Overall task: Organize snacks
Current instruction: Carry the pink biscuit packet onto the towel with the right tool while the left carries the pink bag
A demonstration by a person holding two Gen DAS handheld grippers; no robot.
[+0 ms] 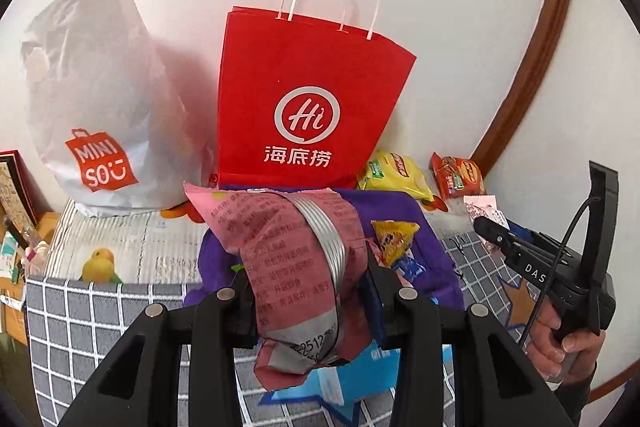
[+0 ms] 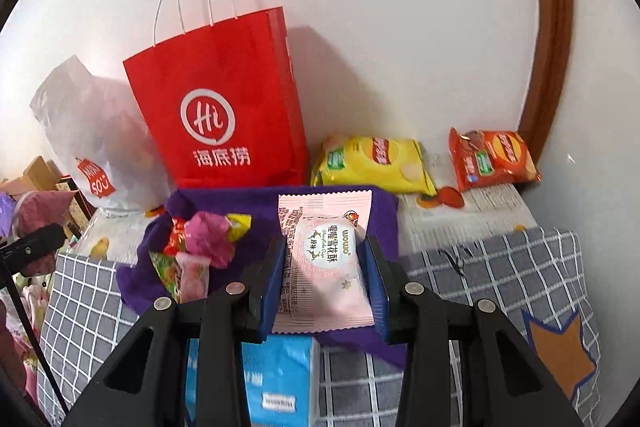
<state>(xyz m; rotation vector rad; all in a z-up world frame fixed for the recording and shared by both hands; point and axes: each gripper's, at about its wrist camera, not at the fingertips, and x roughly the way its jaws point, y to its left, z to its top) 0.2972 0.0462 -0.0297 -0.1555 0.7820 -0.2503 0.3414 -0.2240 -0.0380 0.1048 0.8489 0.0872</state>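
Note:
My left gripper (image 1: pixel 310 277) is shut on a pink snack packet (image 1: pixel 288 259), printed back side up, held above the purple cloth (image 1: pixel 432 251). My right gripper (image 2: pixel 325 267) is shut on a pale pink snowflake-crisp packet (image 2: pixel 326 267) over the same purple cloth (image 2: pixel 224 201). The right gripper also shows at the right edge of the left wrist view (image 1: pixel 496 231). Several small wrapped snacks (image 2: pixel 196 251) lie on the cloth's left part. A red paper bag (image 2: pixel 224 115) stands behind the cloth against the wall; it also shows in the left wrist view (image 1: pixel 308 95).
A white MINISO plastic bag (image 1: pixel 100 115) stands left of the red bag. A yellow chip bag (image 2: pixel 372 163) and an orange chip bag (image 2: pixel 492 159) lie at the back right. A blue packet (image 2: pixel 280 379) lies under my grippers on the grey checked cover (image 2: pixel 500 267).

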